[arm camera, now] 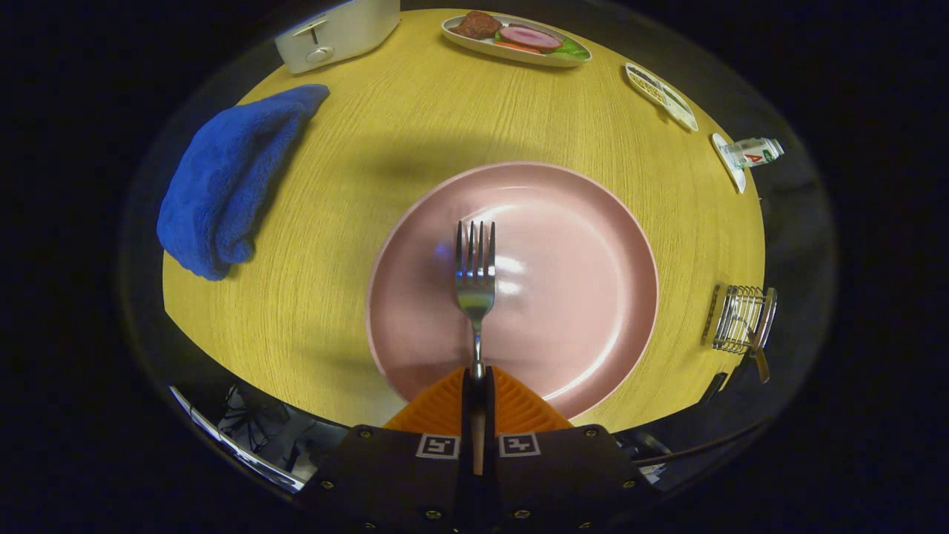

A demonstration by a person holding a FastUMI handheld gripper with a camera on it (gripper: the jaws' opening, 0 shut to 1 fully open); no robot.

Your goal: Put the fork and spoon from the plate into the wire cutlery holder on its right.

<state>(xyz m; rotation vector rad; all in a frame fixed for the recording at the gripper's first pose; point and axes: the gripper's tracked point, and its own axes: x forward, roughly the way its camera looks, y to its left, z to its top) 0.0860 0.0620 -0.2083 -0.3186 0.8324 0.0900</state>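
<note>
My gripper (478, 378) is shut on the handle of a metal fork (475, 274), which sticks out straight ahead of the fingers with its tines forward. The fork hangs above a bare pink plate (571, 297) on the round wooden table (385, 148). The wire cutlery holder (741, 319) stands at the table's right rim, to the right of the plate, and a utensil handle appears to poke out of it at its near side.
A crumpled blue towel (226, 185) lies left of the plate. A white toaster (337, 33) stands at the far left edge. Beyond the plate sits an oval dish of toy food (515, 41). A flat white dish (660, 93) and a small bottle (752, 153) lie along the far right rim.
</note>
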